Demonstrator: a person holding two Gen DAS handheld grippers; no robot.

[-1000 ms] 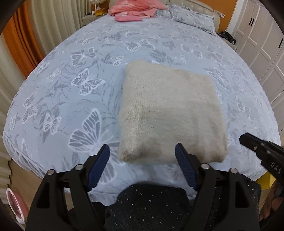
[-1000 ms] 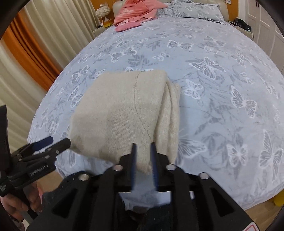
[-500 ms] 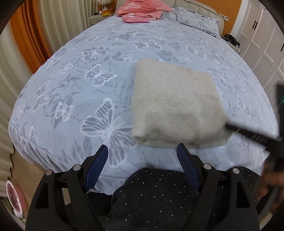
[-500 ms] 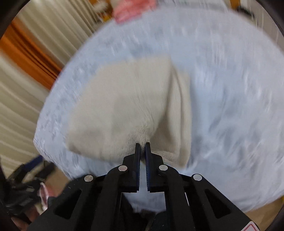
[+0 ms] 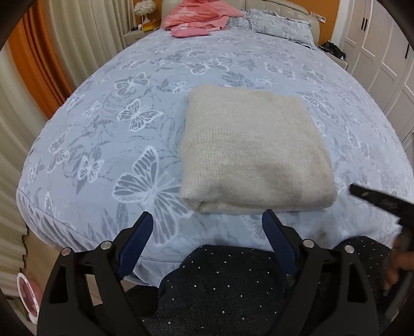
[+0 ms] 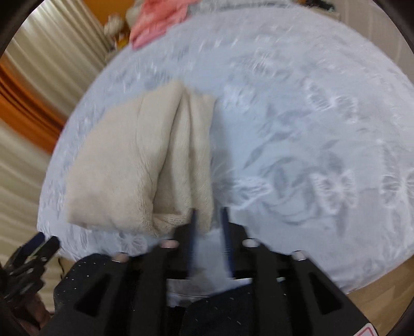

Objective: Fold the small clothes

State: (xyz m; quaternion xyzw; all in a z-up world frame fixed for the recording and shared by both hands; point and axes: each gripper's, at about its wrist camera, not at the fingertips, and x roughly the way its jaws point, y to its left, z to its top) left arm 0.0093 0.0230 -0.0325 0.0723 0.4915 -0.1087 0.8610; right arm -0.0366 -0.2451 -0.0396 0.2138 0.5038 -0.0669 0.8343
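Note:
A beige knitted garment (image 5: 253, 152) lies folded into a thick square near the front edge of the bed (image 5: 129, 134). My left gripper (image 5: 208, 228) is open and empty, held just short of the garment's near edge. In the blurred right wrist view the garment (image 6: 139, 160) shows its layered side. My right gripper (image 6: 209, 219) is slightly open and empty at the garment's near right corner, its left finger against the fabric. The right gripper's tip also shows in the left wrist view (image 5: 375, 199).
The bed has a blue butterfly-print cover. Pink clothes (image 5: 196, 18) and a pillow (image 5: 279, 28) lie at the far end. Curtains (image 5: 31, 77) hang on the left, white wardrobe doors (image 5: 388, 51) stand on the right. The person's dark speckled trousers (image 5: 227, 289) are below the grippers.
My right gripper, which had shut at the garment's near edge, has opened a little and shifted right. My left gripper has pulled back slightly and stays open.

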